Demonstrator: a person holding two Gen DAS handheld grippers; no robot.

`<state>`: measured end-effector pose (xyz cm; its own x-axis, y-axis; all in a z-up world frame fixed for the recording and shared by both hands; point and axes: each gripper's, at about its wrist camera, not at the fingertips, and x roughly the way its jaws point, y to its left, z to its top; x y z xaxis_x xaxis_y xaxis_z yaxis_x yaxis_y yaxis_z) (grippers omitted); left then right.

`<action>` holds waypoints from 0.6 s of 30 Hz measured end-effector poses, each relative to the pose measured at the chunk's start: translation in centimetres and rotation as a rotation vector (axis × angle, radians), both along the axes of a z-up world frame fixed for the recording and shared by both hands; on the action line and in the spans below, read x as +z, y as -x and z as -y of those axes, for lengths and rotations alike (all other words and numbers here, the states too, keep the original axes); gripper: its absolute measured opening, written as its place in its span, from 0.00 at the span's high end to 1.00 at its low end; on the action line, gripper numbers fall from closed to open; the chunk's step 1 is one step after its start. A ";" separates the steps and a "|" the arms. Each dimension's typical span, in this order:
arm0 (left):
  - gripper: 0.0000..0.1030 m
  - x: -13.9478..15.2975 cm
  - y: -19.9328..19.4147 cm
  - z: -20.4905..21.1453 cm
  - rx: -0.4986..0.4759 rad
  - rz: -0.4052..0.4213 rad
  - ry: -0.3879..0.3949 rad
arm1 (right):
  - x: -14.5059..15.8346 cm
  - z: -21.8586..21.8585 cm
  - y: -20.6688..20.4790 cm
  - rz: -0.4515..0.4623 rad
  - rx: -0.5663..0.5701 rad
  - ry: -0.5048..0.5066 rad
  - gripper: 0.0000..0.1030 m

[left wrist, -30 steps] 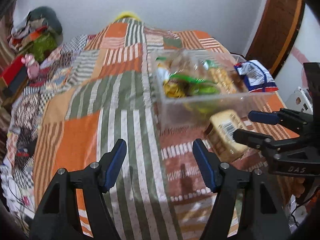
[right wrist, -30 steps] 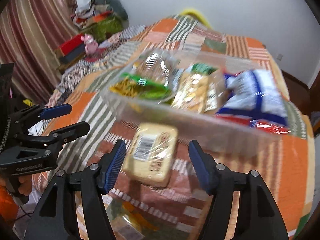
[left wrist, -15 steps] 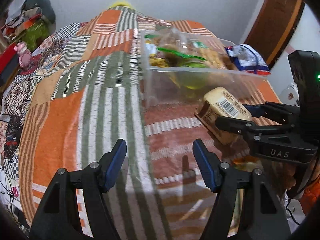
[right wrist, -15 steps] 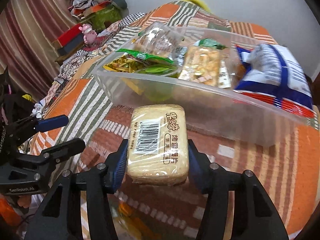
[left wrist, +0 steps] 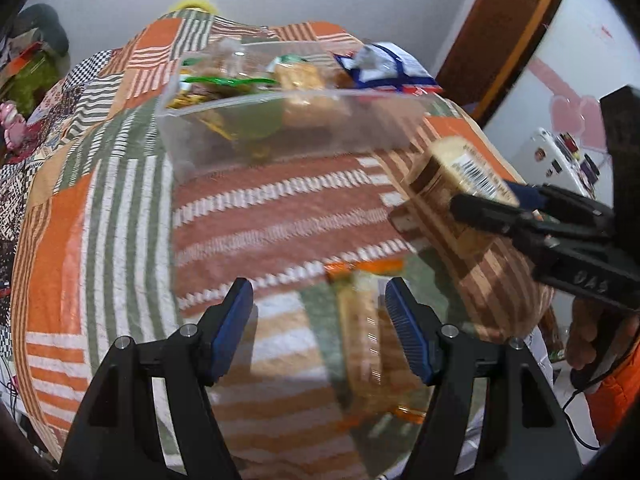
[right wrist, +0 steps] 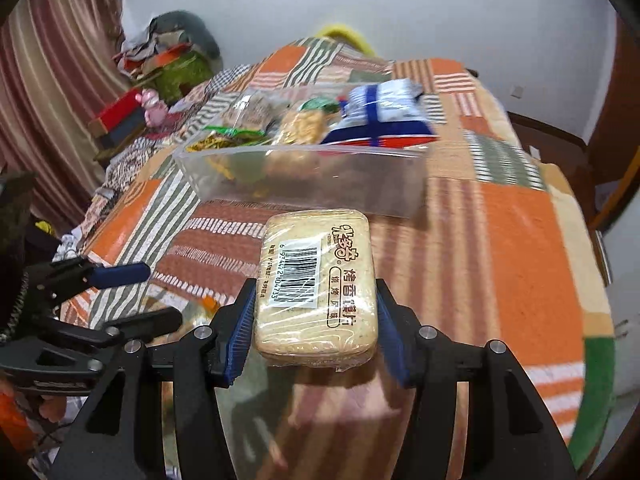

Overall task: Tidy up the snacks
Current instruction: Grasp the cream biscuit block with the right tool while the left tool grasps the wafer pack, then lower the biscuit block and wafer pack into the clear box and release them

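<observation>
While our right gripper (right wrist: pixel 312 328) clamps the toast packet (right wrist: pixel 316 280) above the quilt (right wrist: pixel 520 240), the clear bin (right wrist: pixel 304 184) sits beyond. Our left gripper (left wrist: pixel 318 320) hangs spread wide, gripping nothing, over a blurred snack pack (left wrist: pixel 372 336).

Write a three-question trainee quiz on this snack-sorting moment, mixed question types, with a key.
1. True or false: the right gripper is shut on the biscuit pack.
2. Multiple choice: the pack is (A) inside the clear bin, (B) held above the quilt, short of the bin, (C) lying on the floor.
3. Fill in: the left gripper is ____, with an orange-trimmed packet lying on the quilt between its fingers.

Key: 1 true; 2 B; 3 open.
</observation>
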<state>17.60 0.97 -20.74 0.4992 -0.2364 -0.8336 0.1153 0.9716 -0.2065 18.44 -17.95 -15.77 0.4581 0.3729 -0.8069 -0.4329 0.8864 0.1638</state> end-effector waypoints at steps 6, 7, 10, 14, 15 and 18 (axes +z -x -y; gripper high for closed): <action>0.36 -0.4 1.3 2.3 -0.021 0.030 -0.026 | 1.2 1.7 1.7 0.024 -0.027 -0.034 0.50; 0.40 -0.6 1.4 2.6 -0.025 0.028 -0.037 | 1.2 2.0 1.8 0.030 -0.029 -0.036 0.50; 0.52 -1.6 1.2 3.1 -0.046 -0.004 -0.044 | 1.5 2.2 1.9 0.040 -0.034 -0.044 0.50; 0.66 -2.2 1.4 3.0 -0.039 0.014 -0.083 | 2.0 2.4 2.2 0.049 -0.034 -0.054 0.50; 0.66 -2.1 1.4 2.8 -0.033 0.016 -0.075 | 2.0 2.3 2.2 0.052 -0.033 -0.056 0.50; 0.66 -1.7 1.1 1.8 -0.003 0.025 -0.065 | 2.1 2.0 2.1 0.056 -0.026 -0.056 0.50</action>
